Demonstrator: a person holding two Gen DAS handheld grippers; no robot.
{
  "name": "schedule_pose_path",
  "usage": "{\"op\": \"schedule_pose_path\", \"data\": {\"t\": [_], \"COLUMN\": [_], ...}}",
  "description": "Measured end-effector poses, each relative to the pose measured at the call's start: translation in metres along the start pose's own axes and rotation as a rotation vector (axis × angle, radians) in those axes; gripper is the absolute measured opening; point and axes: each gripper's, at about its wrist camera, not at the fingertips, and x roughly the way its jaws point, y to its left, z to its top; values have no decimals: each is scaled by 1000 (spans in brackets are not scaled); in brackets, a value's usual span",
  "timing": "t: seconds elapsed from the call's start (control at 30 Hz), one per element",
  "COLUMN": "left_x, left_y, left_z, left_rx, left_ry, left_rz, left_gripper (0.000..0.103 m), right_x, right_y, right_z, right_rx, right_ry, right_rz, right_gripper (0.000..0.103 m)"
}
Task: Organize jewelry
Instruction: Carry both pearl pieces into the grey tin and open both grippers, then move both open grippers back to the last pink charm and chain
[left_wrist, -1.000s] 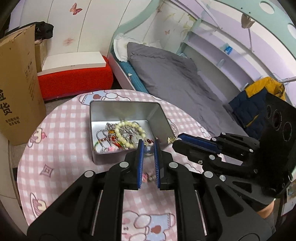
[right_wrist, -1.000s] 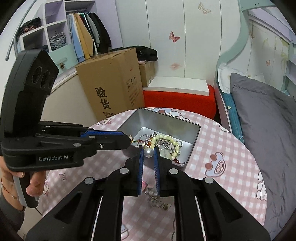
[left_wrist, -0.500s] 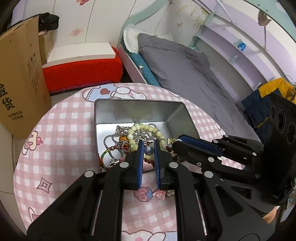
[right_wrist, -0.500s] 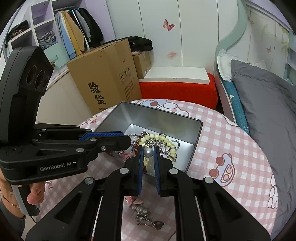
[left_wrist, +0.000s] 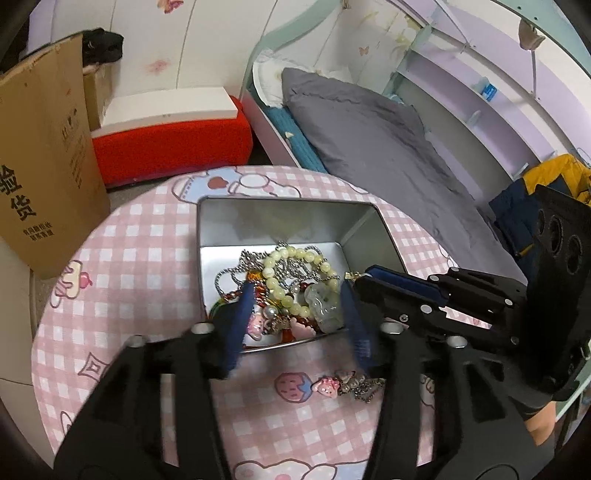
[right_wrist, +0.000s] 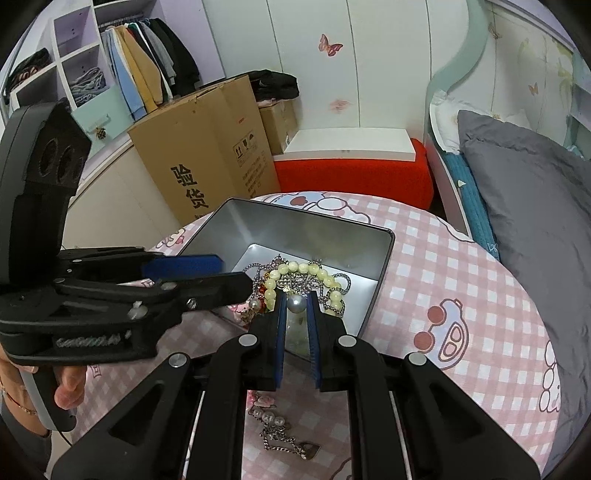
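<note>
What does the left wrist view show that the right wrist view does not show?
Only the left wrist view shows the pale green carved pendant in the tin, and the yellow and navy jacket.

Only the right wrist view shows the grey round pearl pinched in the right gripper, the heart-tagged silver chain on the cloth, and the hanging clothes.

Both show the silver rectangular metal tin, the cream bead bracelet, the pink checked tablecloth and the brown cardboard box.

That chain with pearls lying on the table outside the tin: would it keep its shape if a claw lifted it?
Probably not. The chain lies in loose kinks, so it would likely dangle limp. Its small links look light, and its heart pendant would probably swing.
</note>
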Motion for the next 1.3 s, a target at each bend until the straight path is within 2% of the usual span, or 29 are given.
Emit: {"op": "schedule_pose_path", "data": {"t": [0.2, 0.4, 0.6, 0.67, 0.93, 1.13, 1.3], "left_x": [-16, -46, -63, -62, -49, -44, -40], "left_y": [-4, -19, -26, -26, -7, 6, 9], "left_z": [-2, -14, -41, -50, -86, -101, -104], "left_rx": [2, 45, 94, 111, 71, 35, 33], "left_ry": [-19, -74, -104, -102, -49, -30, -23], "left_rz": [-25, -27, 33, 56, 65, 69, 68], "left_gripper": [50, 58, 62, 62, 62, 63, 63], "right_x": [-13, -49, -68, -65, -35, -9, 13], "right_y": [-3, 0, 10, 12, 20, 33, 40], "right_z": [0, -6, -31, -41, -83, -87, -86], "right_rx": [20, -1, -44, -48, -97, -181, -251], "right_ry": [-28, -79, -77, -64, 34, 48, 63], "right_rz": [10, 14, 12, 11, -16, -54, -113], "right_gripper": [11, 12, 17, 19, 41, 46, 46]}}
